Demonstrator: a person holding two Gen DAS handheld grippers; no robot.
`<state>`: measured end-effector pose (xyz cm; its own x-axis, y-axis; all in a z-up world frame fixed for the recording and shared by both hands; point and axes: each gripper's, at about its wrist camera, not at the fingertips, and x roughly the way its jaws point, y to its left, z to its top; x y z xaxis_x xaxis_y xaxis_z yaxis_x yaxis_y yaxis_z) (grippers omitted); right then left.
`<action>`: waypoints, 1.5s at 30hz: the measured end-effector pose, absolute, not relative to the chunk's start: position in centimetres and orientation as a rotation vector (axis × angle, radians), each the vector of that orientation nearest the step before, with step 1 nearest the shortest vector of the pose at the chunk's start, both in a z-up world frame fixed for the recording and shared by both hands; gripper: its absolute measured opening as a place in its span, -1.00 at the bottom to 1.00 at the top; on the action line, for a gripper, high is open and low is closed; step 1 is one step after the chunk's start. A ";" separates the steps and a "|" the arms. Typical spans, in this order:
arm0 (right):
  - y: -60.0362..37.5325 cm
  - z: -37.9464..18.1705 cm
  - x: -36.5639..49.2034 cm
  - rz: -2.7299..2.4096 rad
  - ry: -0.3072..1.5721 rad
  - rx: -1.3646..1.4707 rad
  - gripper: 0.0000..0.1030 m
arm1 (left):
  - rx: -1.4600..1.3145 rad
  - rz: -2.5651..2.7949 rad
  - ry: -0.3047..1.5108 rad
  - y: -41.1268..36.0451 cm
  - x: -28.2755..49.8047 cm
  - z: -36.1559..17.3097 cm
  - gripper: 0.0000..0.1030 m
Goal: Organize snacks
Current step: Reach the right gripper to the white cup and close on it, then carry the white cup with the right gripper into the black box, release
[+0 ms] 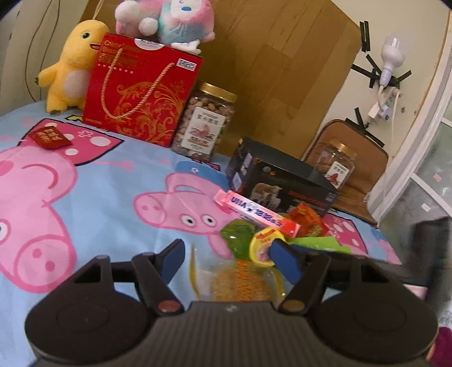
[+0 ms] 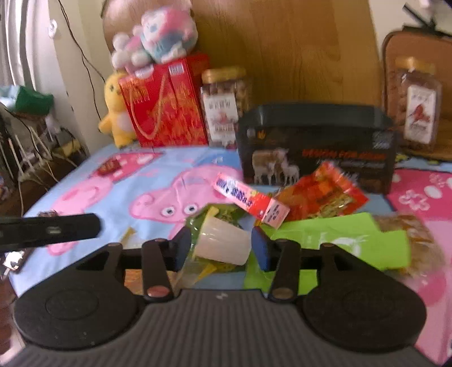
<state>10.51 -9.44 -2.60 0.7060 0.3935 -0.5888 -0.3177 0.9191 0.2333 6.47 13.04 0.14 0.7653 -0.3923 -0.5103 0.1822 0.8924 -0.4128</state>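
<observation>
Right gripper (image 2: pixel 221 248) brackets a jelly cup (image 2: pixel 223 244), jaws wide; left gripper (image 1: pixel 226 258) gapes empty; sorting barely begun — snacks heaped before the black box (image 2: pixel 315 146).

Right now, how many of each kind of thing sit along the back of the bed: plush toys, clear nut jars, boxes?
Plush toys: 2, the yellow plush and the pink-and-blue plush.
Nut jars: 2, the jar beside the red box and the far right jar.
Boxes: 2, the red gift box and the black box.
Total: 6

Snack pile (image 2: pixel 282 209) before box (image 2: pixel 316 146), on bedsheet (image 2: pixel 141 175)
</observation>
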 end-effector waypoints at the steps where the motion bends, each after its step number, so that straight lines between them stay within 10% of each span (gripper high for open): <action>1: -9.4 -3.3 11.1 0.394 0.713 0.127 -0.04 | -0.353 -0.325 0.629 12.9 6.6 0.2 0.33; 11: -12.5 -1.4 4.3 0.306 0.545 0.039 -0.06 | -0.260 -0.546 0.671 5.7 7.3 0.5 0.33; 26: -14.9 -4.7 1.7 0.291 0.601 0.028 -0.06 | -0.230 -0.662 0.902 -0.6 8.3 -2.6 -0.37; 45: -16.0 1.7 20.2 0.219 0.464 0.021 -0.04 | -0.241 -0.538 0.711 -4.5 25.8 4.0 -0.28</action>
<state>20.19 -15.99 1.65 0.8711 0.2142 -0.4420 -0.2048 0.9763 0.0695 25.77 -4.53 4.03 0.6301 -0.5445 -0.5536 0.3847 0.8382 -0.3865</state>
